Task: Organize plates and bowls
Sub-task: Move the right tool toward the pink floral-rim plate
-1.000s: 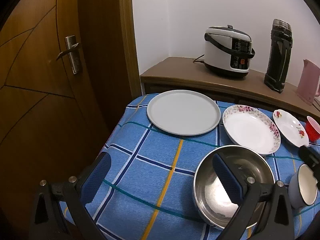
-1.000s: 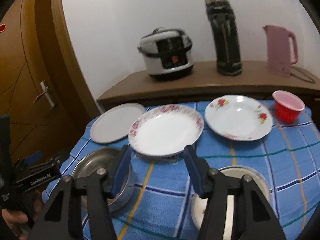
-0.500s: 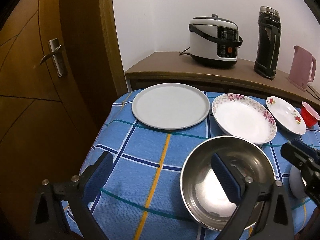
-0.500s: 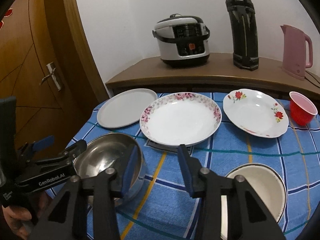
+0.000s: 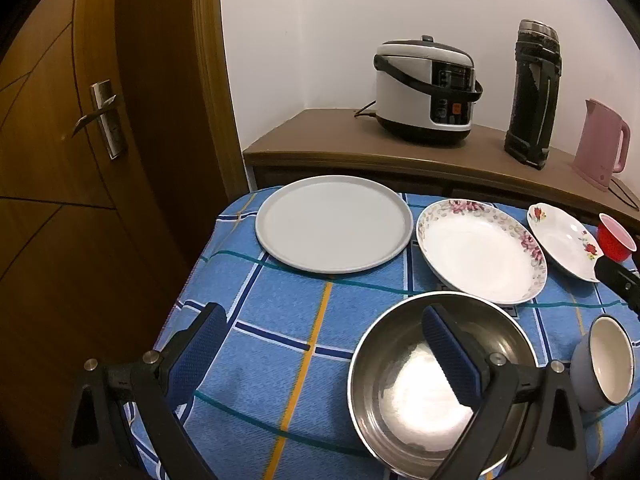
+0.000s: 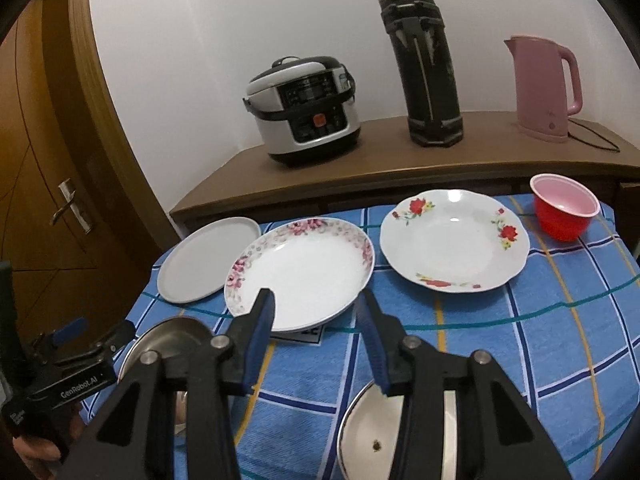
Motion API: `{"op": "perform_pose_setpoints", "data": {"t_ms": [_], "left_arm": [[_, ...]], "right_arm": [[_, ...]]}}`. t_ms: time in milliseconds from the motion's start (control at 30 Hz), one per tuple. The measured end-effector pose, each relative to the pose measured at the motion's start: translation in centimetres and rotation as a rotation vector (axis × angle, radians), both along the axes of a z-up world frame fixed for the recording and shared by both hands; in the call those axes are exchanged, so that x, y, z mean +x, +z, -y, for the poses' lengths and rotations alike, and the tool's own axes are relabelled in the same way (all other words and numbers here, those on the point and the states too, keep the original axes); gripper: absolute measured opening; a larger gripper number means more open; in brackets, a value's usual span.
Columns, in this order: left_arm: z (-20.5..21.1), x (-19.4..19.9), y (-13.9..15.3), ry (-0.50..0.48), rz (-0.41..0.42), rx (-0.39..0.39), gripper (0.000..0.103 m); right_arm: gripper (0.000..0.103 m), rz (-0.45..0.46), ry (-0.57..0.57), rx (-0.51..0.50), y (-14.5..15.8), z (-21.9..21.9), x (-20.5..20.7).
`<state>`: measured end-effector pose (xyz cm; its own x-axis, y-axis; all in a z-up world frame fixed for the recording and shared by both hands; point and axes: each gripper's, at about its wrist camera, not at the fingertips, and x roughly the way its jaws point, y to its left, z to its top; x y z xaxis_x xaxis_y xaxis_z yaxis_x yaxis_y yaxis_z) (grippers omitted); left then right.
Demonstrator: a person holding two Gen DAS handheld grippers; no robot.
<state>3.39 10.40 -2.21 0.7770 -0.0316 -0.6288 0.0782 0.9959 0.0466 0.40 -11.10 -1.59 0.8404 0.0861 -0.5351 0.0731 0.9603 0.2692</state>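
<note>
left tongs [image 5: 320,356] spread wide, one pad over the steel bowl [image 5: 400,400], pinching nothing. right tongs [image 6: 316,332] half spread, just been narrowing, empty, above the pink-flowered plate [image 6: 304,268]. grey plate [image 5: 334,224], red-flowered plate [image 6: 454,248], enamel bowl [image 6: 360,440] lie apart on the bench [image 6: 560,340].

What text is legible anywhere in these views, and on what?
"GenRobot.AI": white print on the body of the left tool, right wrist view.
More small print at that tool's lower end: too blurred to read.
Rice cooker panel: buttons and display marks, too small to read.
Pink kettle: small round mark, unreadable.
Nothing else legible.
</note>
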Motion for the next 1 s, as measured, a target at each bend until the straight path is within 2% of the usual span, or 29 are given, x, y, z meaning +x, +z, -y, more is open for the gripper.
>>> {"op": "perform_pose_setpoints", "data": {"t_ms": [67, 267, 400, 467, 733, 900, 1000], "left_arm": [[0.0, 0.0, 0.1, 0.009, 0.002, 0.004, 0.1], [0.9, -1.0, 1.3, -0.021, 0.032, -0.019, 0.1], [3.4, -1.4, 1.9, -0.086, 0.04, -0.035, 0.1], [5.4, -1.4, 2.1, -0.102, 0.042, -0.005, 0.1], [10.1, -2.4, 3.0, -0.212, 0.052, 0.007, 0.1], [12.1, -2.6, 2.8, -0.248, 0.026, -0.005, 0.1], [13.1, -3.1, 2.9, -0.259, 0.033, 0.02, 0.1]], "right_arm": [[0.046, 0.009, 0.004, -0.008, 0.2, 0.0, -0.2], [0.063, 0.06, -0.085, -0.031, 1.3, 2.5, -1.9], [0.063, 0.071, -0.188, -0.056, 1.6, 5.5, -3.5], [0.064, 0.066, -0.216, -0.046, 1.5, 6.7, -4.0], [0.064, 0.084, -0.303, -0.087, 2.3, 10.7, -7.1], [0.064, 0.051, -0.326, -0.062, 1.3, 12.9, -8.2], [0.064, 0.042, -0.336, -0.062, 0.9, 13.6, -8.7]]}}
